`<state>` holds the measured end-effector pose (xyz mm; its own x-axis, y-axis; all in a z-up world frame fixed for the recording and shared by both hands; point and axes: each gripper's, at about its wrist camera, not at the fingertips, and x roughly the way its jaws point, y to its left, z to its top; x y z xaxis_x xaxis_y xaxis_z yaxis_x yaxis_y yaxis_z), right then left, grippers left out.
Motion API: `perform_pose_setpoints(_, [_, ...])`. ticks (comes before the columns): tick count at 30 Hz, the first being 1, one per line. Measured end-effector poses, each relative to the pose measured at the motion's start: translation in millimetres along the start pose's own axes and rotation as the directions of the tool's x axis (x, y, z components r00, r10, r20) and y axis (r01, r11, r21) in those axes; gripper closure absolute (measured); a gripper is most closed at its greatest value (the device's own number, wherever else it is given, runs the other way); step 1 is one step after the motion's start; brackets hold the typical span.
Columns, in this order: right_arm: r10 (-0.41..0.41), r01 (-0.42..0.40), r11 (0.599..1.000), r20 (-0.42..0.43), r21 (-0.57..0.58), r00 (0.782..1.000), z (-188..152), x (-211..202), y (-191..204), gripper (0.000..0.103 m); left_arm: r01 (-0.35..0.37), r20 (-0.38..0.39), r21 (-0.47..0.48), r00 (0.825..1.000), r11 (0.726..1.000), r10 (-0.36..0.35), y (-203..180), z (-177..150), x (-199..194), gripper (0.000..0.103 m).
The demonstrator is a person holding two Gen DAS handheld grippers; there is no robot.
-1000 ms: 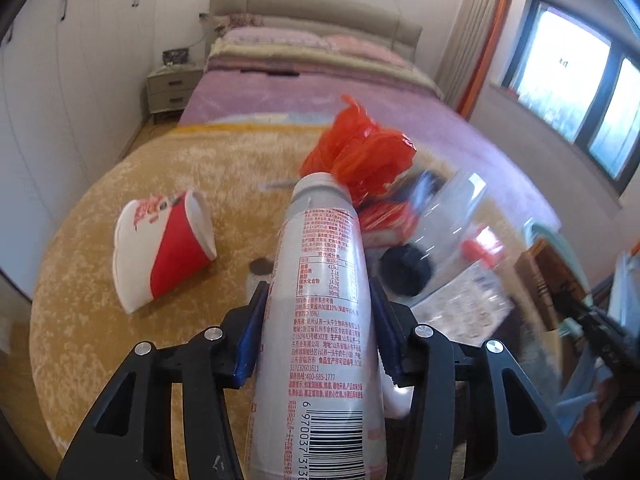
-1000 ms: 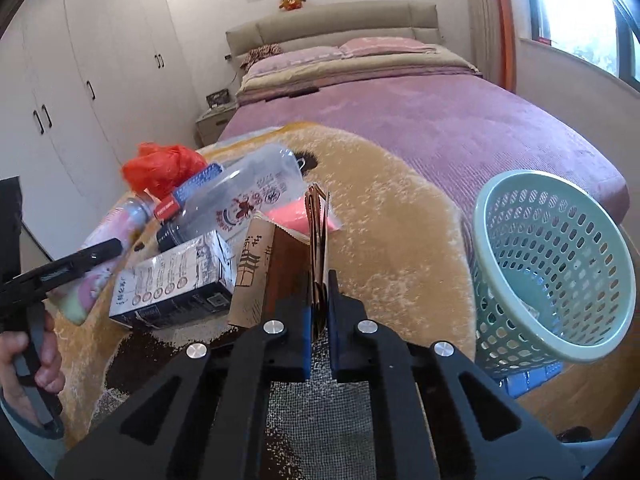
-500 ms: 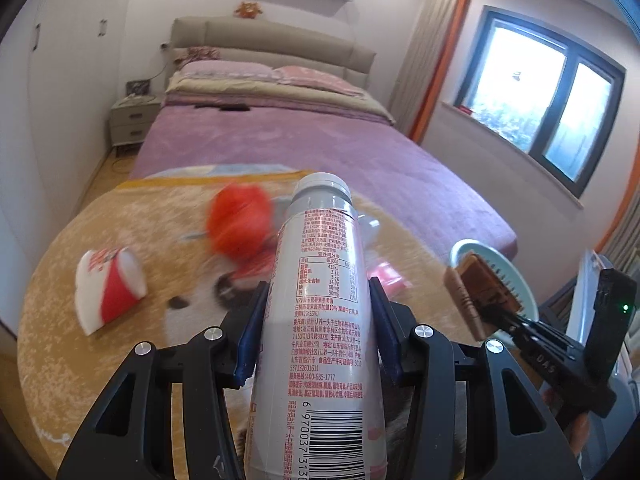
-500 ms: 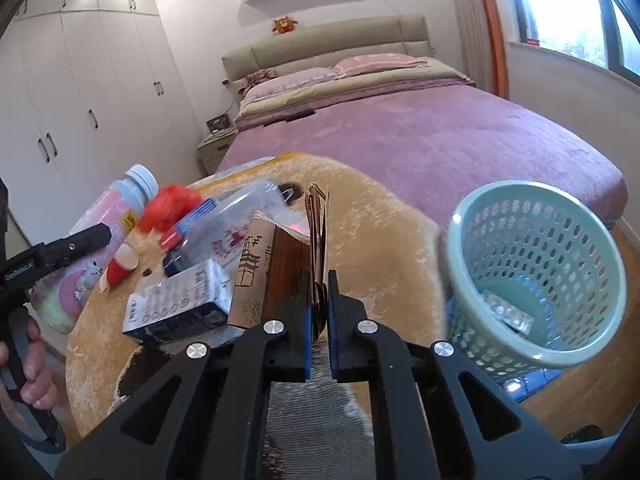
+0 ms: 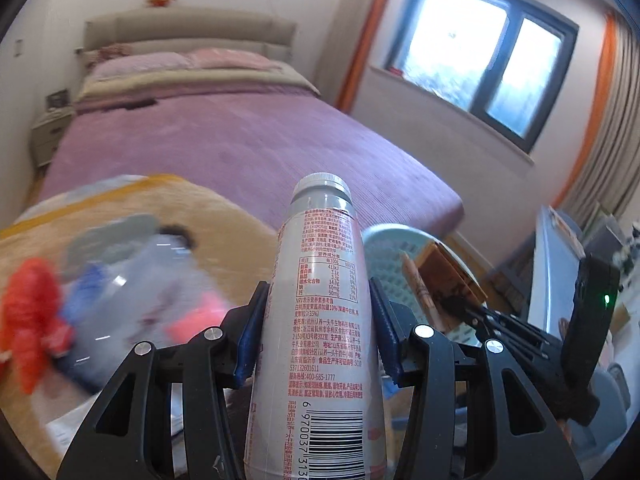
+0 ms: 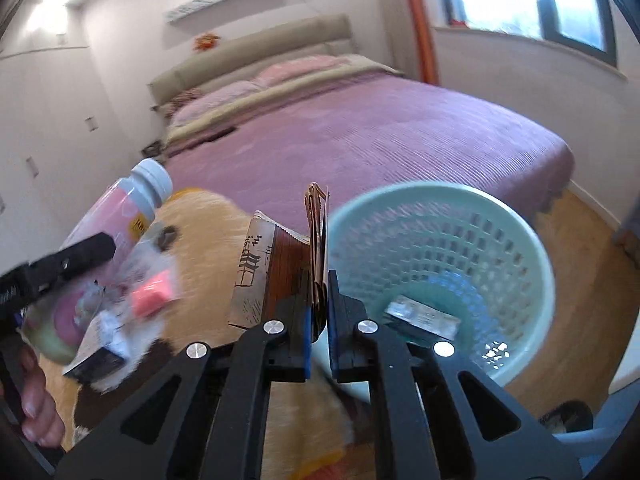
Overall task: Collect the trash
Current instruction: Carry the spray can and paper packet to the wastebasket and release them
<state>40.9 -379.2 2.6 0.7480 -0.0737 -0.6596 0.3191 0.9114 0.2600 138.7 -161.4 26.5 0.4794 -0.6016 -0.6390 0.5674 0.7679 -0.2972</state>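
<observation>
The left gripper [image 5: 318,312] is clamped on a bottle [image 5: 320,320], its blue pads pressing both sides of the label, cap pointing toward 12 o'clock. In the right wrist view the same bottle [image 6: 120,216] sits at 9 o'clock, tilted with its cap up and to the right, held off the rug [image 6: 208,216].

The right gripper [image 6: 319,312] is pinched nearly closed on a flattened brown carton [image 6: 280,272], whose folded edge stands up between the pads. From the left wrist view this carton [image 5: 444,276] shows at 3 o'clock, in front of the basket [image 5: 384,256].

The basket [image 6: 536,264] is pale green and latticed, at 3 o'clock of the right gripper, standing on the wood floor [image 6: 580,280] at the foot of the bed [image 6: 380,132]. 1 flat packet [image 6: 422,316] lies in its bottom.

On the rug, blurred, lie more items: a red bag [image 5: 32,304] at 9 o'clock of the left view, a clear bottle [image 5: 132,280] beside it, a pink piece [image 6: 154,294] and a small box [image 6: 100,344]. A hand [image 6: 36,400] shows at 8 o'clock in the right view.
</observation>
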Motion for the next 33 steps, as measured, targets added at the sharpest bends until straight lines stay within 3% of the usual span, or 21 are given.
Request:
perform_pose_setpoints(4, [-0.041,0.044,0.996,-0.036,0.077,0.999,7.0,19.5,-40.3,0.098,0.075,-0.055,-0.006,0.996,0.997,-0.075,-20.3,3.2,40.6,0.056])
perform_pose_setpoints(9, [-0.092,0.102,0.984,-0.077,0.143,0.993,11.0,39.8,-79.9,0.098,0.097,-0.112,0.031,0.989,0.995,-0.093,-52.3,4.5,86.7,0.056])
perform_pose_setpoints(14, [-0.123,0.137,0.979,-0.097,0.154,0.988,10.5,50.7,-94.5,0.098,0.11,-0.123,0.062,0.987,0.992,-0.102,-70.3,4.3,113.6,0.054])
perform_pose_setpoints(17, [-0.118,0.133,0.98,-0.11,0.149,0.987,9.2,52.8,-96.3,0.087,0.12,-0.059,0.085,0.992,0.989,-0.116,-72.5,2.2,103.9,0.029])
perform_pose_setpoints(18, [-0.111,0.127,0.981,-0.107,0.15,0.988,8.7,51.6,-96.7,0.082,0.125,-0.039,0.084,0.992,0.989,-0.122,-71.8,1.4,98.9,0.029])
perform_pose_setpoints(20, [-0.105,0.118,0.981,-0.092,0.153,0.99,6.1,46.3,-101.9,0.051,0.139,-0.038,0.075,0.99,0.988,-0.136,-72.1,2.1,94.2,0.029])
perform_pose_setpoints(21, [-0.115,0.125,0.981,-0.075,0.15,0.991,4.5,41.3,-101.4,0.048,0.138,-0.034,0.068,0.99,0.988,-0.136,-70.3,1.5,89.6,0.029])
perform_pose_setpoints(29, [-0.092,0.094,0.992,-0.03,0.084,0.995,3.3,9.3,-77.7,0.048,0.156,0.05,0.076,0.986,0.985,-0.16,-68.7,-6.7,34.1,0.029])
perform_pose_setpoints(33, [-0.061,0.061,0.997,0.0,0.048,0.998,4.7,-12.0,-54.2,0.048,0.126,0.111,0.107,0.984,0.986,-0.138,-64.7,-16.7,-6.9,0.027])
